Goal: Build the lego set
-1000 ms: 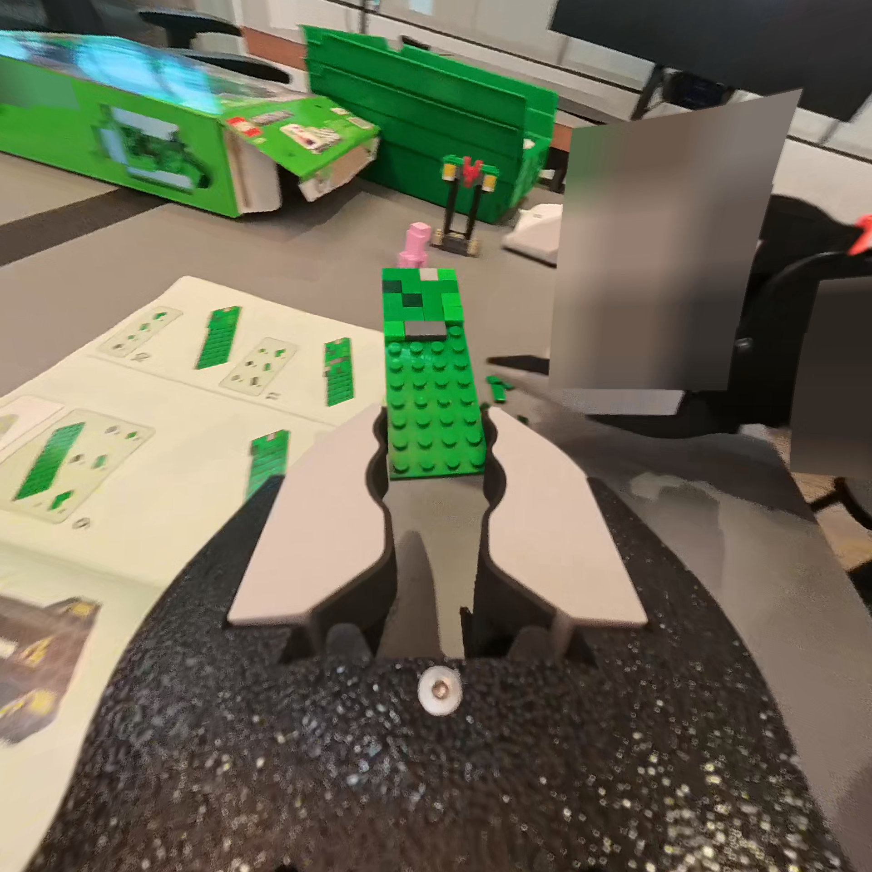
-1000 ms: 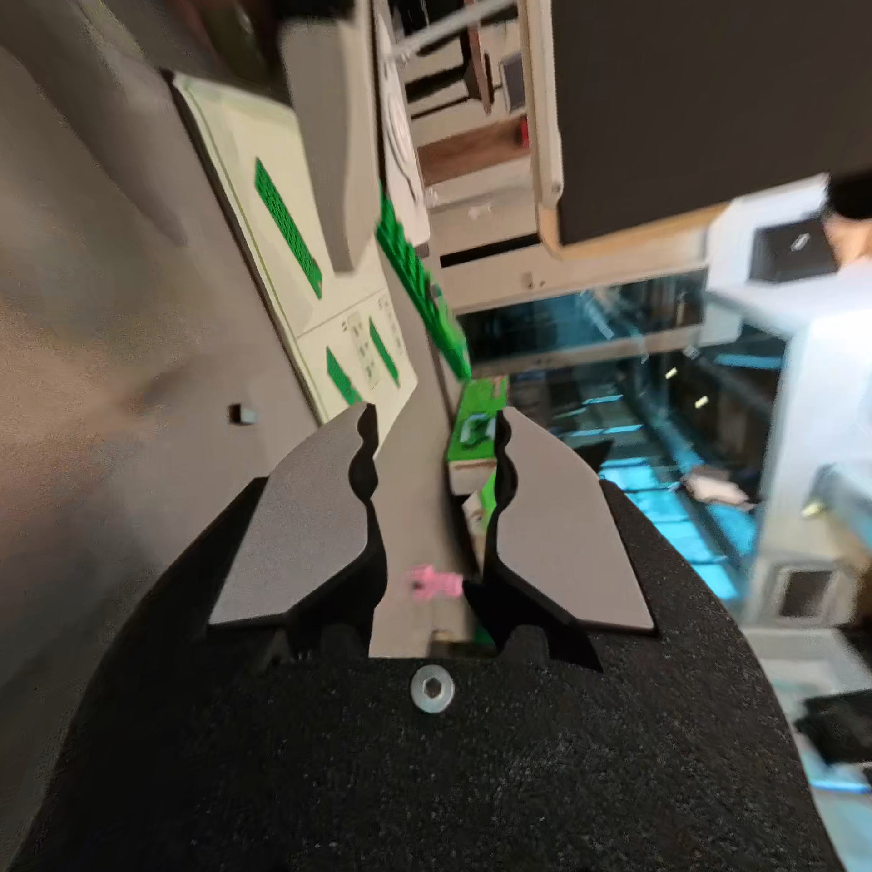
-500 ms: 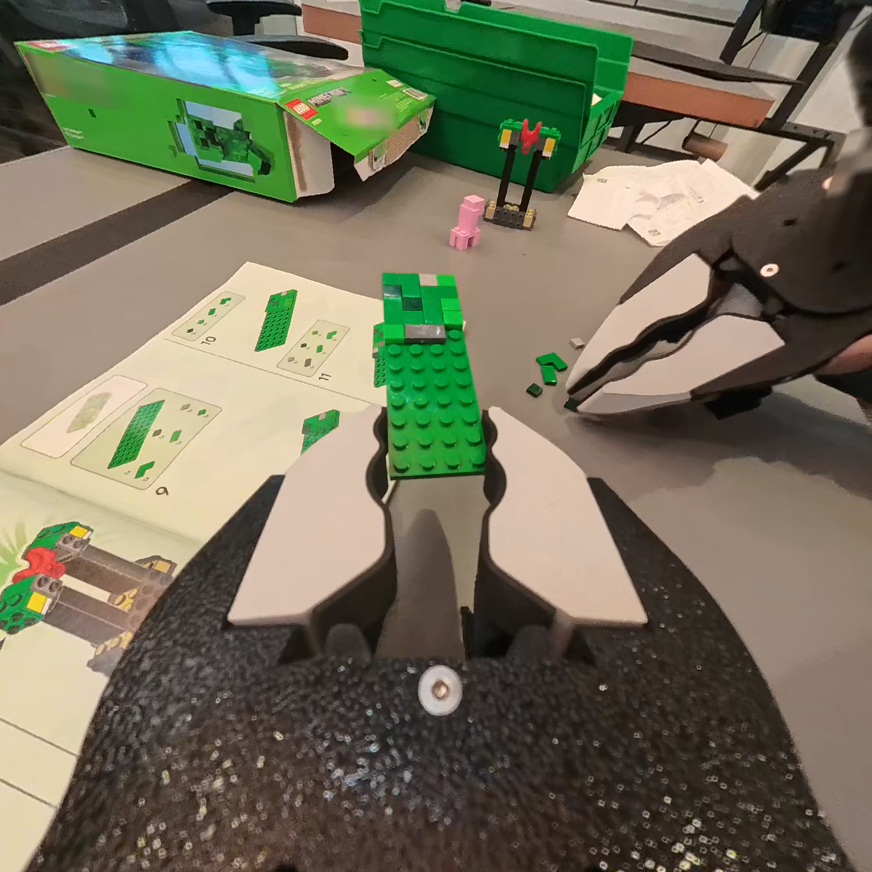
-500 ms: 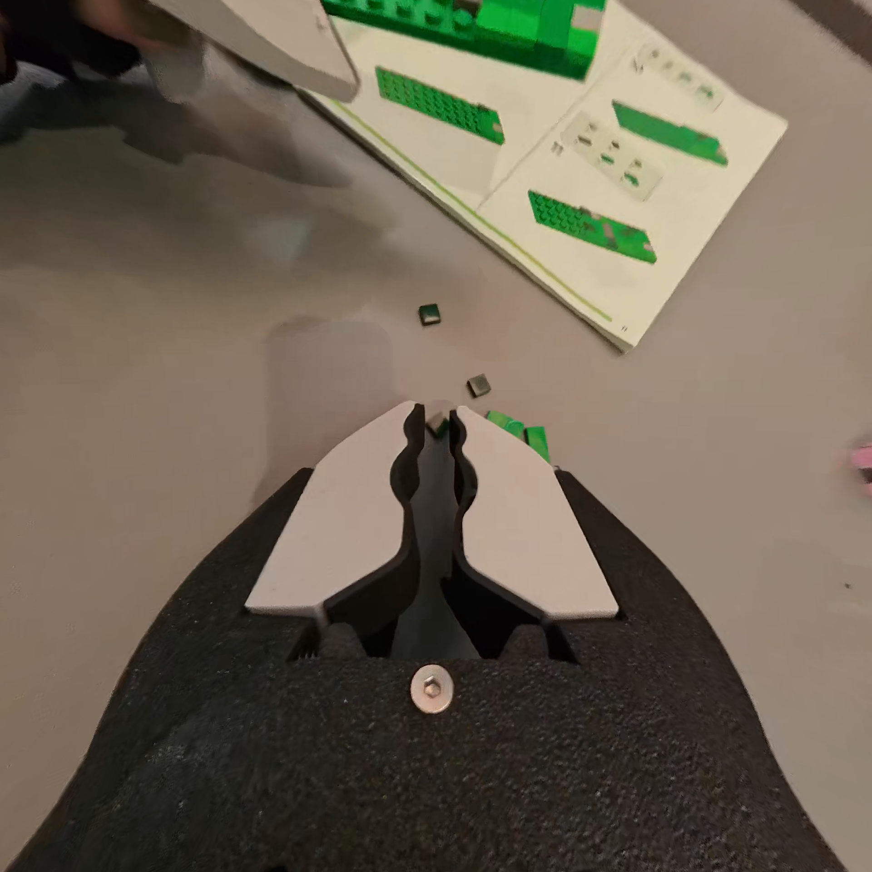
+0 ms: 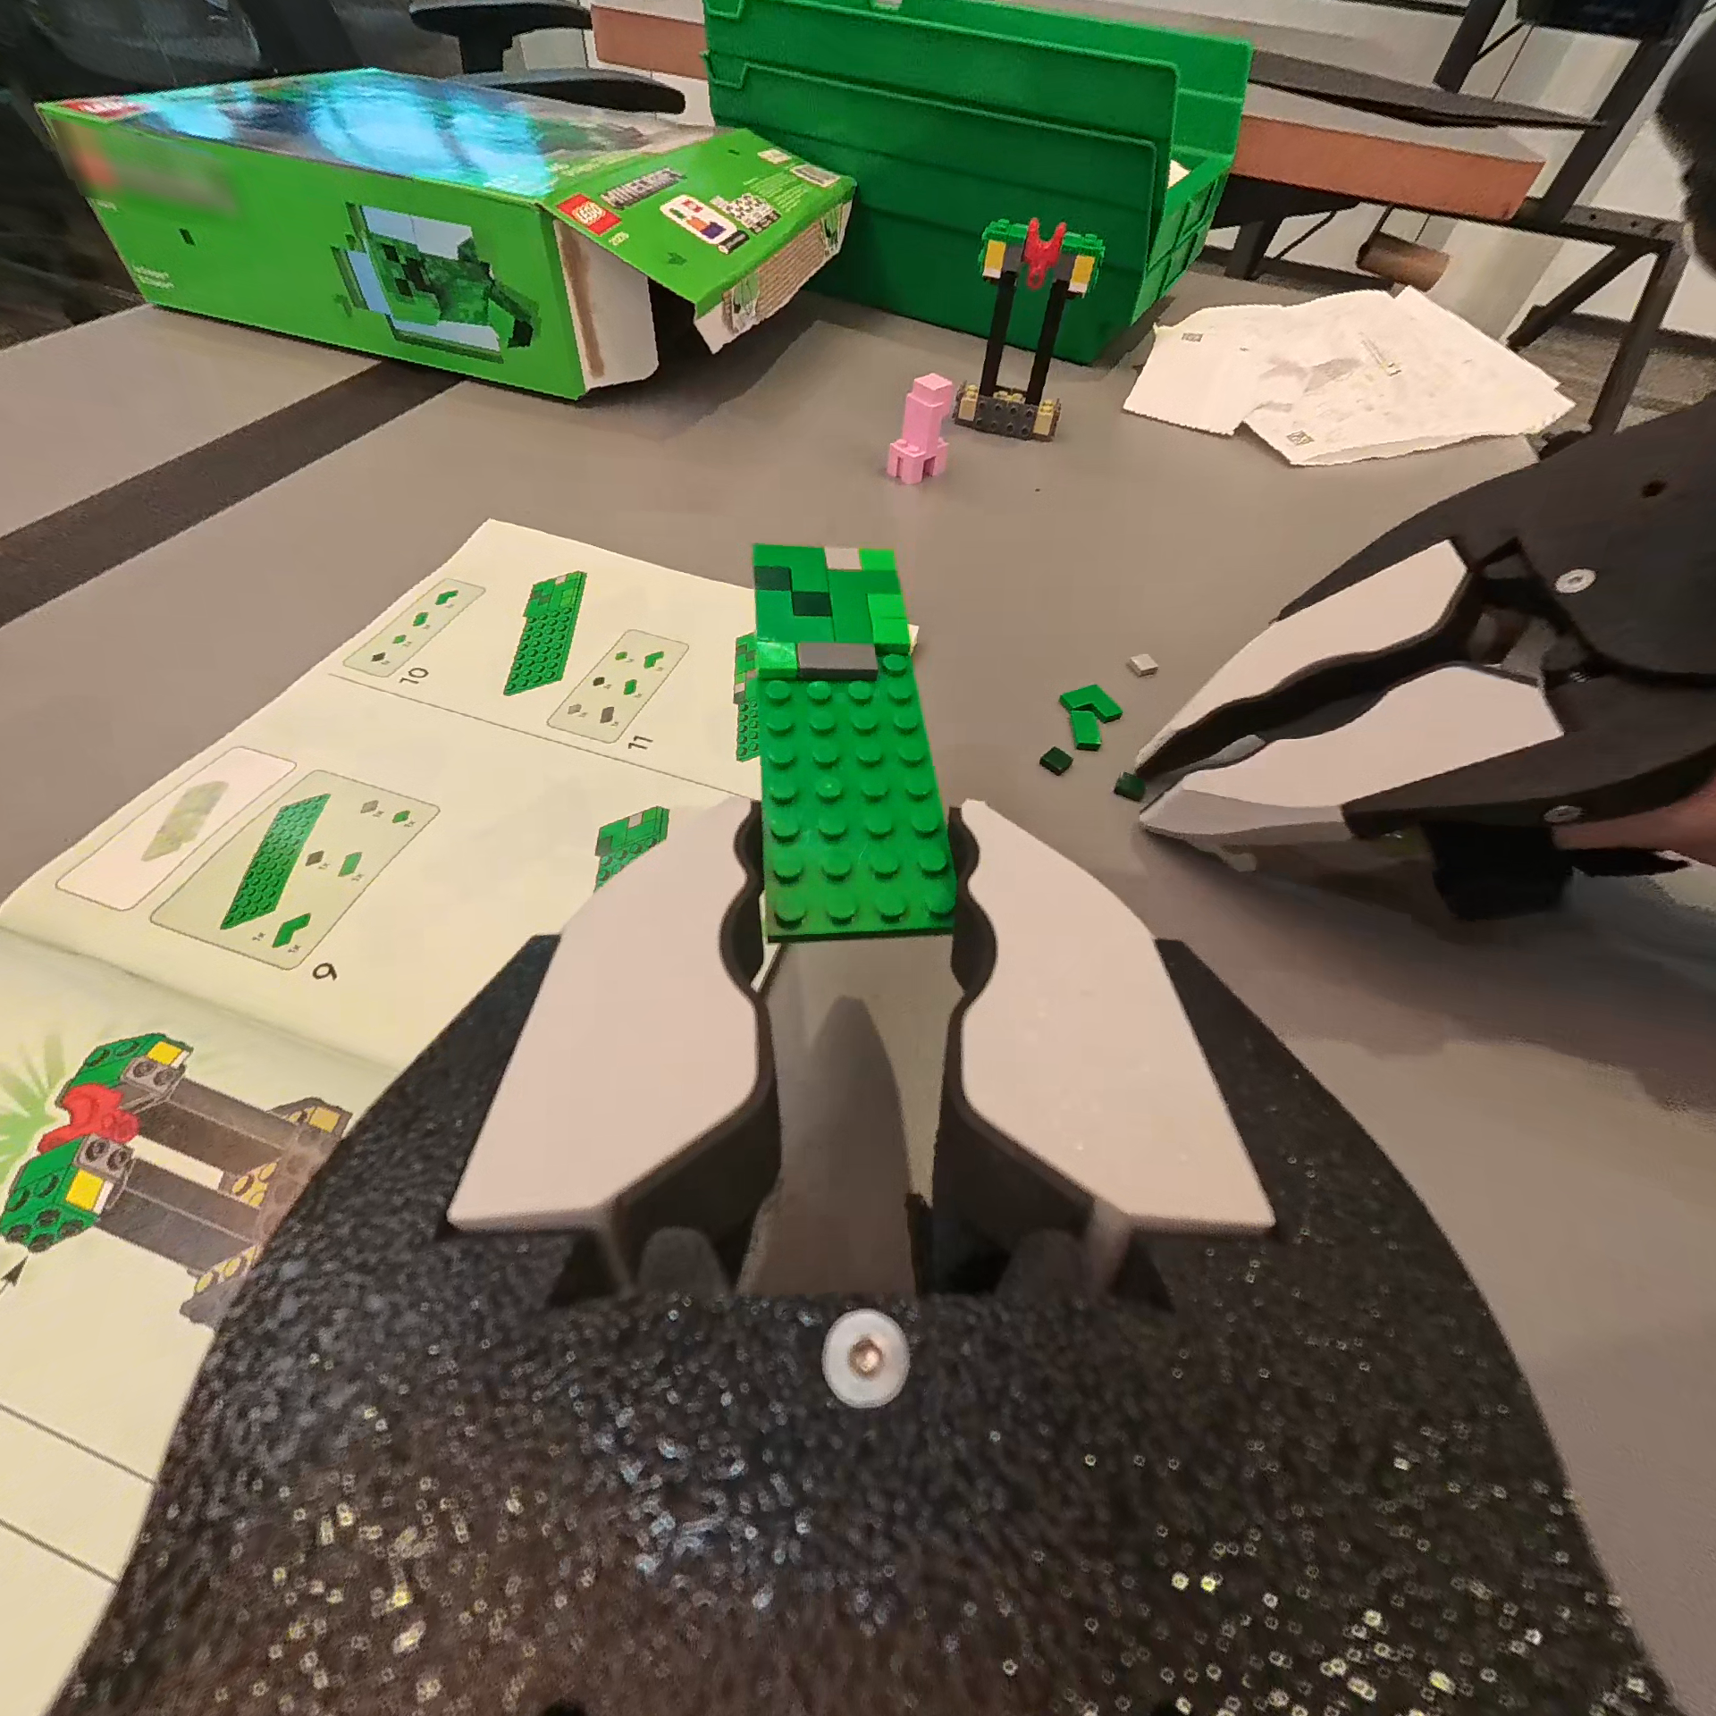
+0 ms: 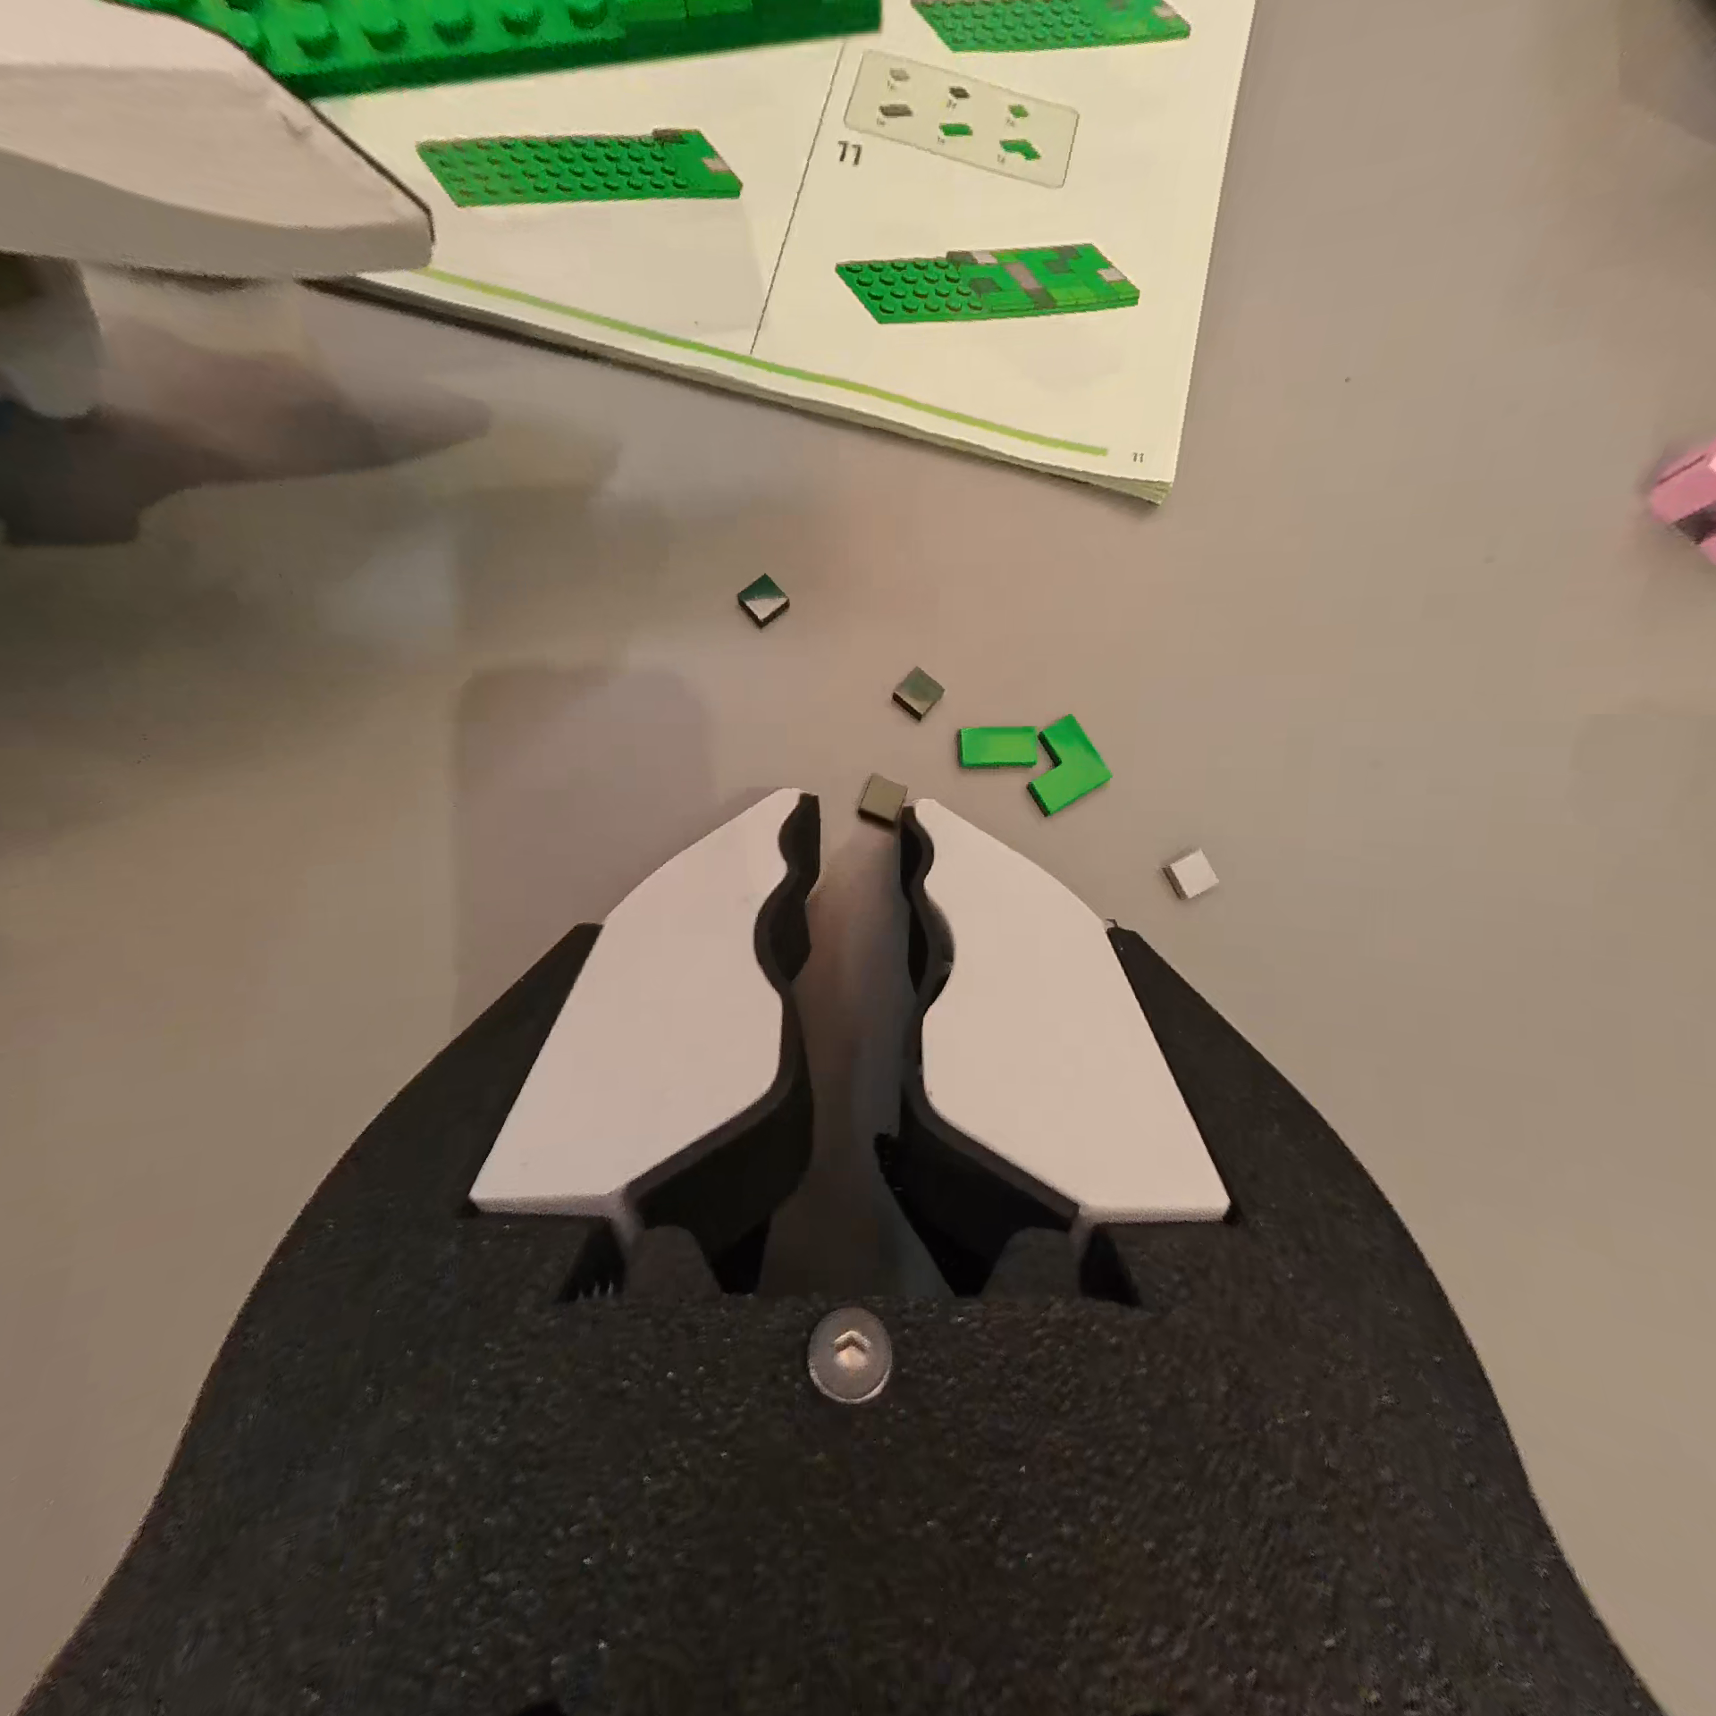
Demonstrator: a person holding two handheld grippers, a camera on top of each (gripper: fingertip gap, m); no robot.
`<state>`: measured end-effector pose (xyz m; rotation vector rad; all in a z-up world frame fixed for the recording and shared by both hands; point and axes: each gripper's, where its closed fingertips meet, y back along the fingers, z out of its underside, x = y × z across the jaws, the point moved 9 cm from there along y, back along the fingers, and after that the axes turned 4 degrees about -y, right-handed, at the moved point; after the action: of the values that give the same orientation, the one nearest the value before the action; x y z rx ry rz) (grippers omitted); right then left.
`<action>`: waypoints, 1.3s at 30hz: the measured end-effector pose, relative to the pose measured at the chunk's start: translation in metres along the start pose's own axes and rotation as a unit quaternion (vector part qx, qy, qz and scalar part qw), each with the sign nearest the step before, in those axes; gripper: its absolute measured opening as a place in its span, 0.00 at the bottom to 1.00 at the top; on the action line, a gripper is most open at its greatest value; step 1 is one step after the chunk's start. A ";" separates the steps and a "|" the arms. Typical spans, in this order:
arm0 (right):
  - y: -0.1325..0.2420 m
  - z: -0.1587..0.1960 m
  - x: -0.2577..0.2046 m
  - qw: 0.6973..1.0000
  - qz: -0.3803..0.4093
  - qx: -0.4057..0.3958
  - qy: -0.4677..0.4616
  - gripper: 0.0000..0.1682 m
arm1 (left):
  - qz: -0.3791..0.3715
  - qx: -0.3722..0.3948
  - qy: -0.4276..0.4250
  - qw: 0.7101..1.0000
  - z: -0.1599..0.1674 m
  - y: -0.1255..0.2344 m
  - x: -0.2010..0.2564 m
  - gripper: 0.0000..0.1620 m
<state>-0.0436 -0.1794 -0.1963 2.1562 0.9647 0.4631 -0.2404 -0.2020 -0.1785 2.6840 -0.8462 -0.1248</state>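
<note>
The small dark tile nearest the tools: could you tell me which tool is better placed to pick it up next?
Probably the right tool: it is open, with the small dark tile at its tips on the grey table. The left tool is shut on the green plate.

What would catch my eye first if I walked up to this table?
Probably the long green plate, half tiled at its far end and clamped at its near end in the left gripper, over an open instruction booklet. To its right, the right gripper points, slightly open, at a small dark tile among a few loose tiles on the grey table. Behind stand a green box and a pink figure.
</note>
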 end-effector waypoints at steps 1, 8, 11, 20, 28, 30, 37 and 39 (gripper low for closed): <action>-0.001 0.000 0.000 1.000 0.002 0.001 -0.005 0.09 | 0.000 0.000 -0.001 1.000 0.000 0.000 0.000 0.23; -0.002 -0.003 0.003 1.000 0.020 -0.006 -0.013 0.04 | 0.002 -0.001 -0.003 1.000 0.000 -0.001 0.001 0.23; -0.003 -0.003 0.003 1.000 0.022 -0.005 0.007 0.04 | 0.004 -0.002 -0.004 1.000 0.000 -0.001 0.002 0.23; 0.022 -0.049 -0.017 0.987 -0.023 0.106 0.115 0.04 | 0.018 -0.014 0.003 1.000 0.000 -0.003 0.004 0.22; 0.017 -0.079 -0.024 0.984 -0.055 0.088 0.144 0.04 | 0.035 -0.017 0.002 0.999 0.000 -0.005 0.010 0.22; 0.016 -0.082 -0.025 0.985 -0.048 0.074 0.146 0.04 | 0.037 -0.016 0.001 0.999 0.000 -0.006 0.011 0.22; 0.012 -0.085 -0.026 0.988 -0.042 0.037 0.145 0.04 | 0.042 -0.013 0.002 0.999 -0.001 -0.007 0.014 0.22; 0.012 -0.085 -0.026 0.988 -0.039 0.030 0.145 0.04 | 0.043 -0.012 0.003 0.999 -0.001 -0.007 0.014 0.22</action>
<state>-0.1031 -0.1645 -0.1306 2.1330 1.2318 0.7318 -0.2256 -0.2044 -0.1796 2.6195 -0.9492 -0.1065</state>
